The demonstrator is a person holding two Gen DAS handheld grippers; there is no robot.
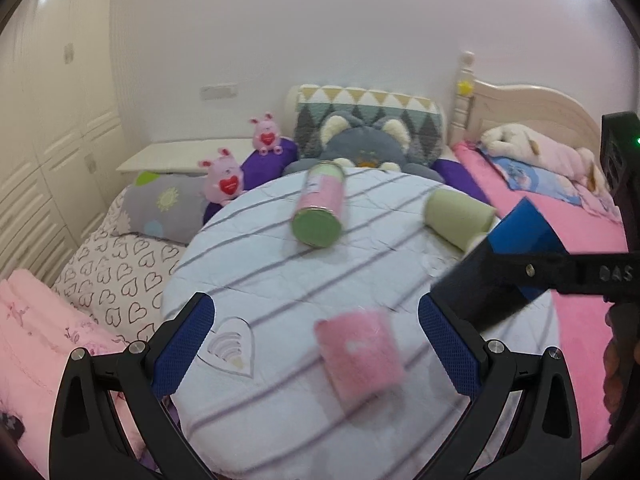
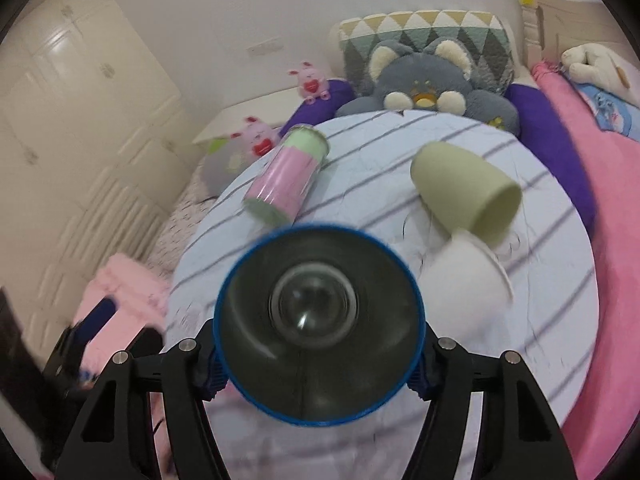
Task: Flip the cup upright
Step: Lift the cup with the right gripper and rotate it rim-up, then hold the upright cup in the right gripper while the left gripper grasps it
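My right gripper (image 2: 318, 360) is shut on a blue cup (image 2: 318, 322), held above the round striped cushion (image 2: 540, 320), its open mouth facing the right wrist camera. In the left wrist view the blue cup (image 1: 500, 264) hangs tilted in the air at the right, clamped in the right gripper (image 1: 532, 270). My left gripper (image 1: 316, 344) is open and empty, low over the cushion (image 1: 260, 280), with a pink cup (image 1: 362, 360) lying on its side between its fingers' reach. A green cup (image 2: 466, 196) lies on its side at the back right.
A pink-and-green can (image 1: 320, 210) lies on its side at the cushion's far middle. A white cup (image 2: 468, 284) lies next to the green one. Plush toys (image 1: 362, 148), pillows and a pink blanket (image 1: 580, 220) surround the cushion on the bed. A wardrobe (image 1: 52, 140) stands at left.
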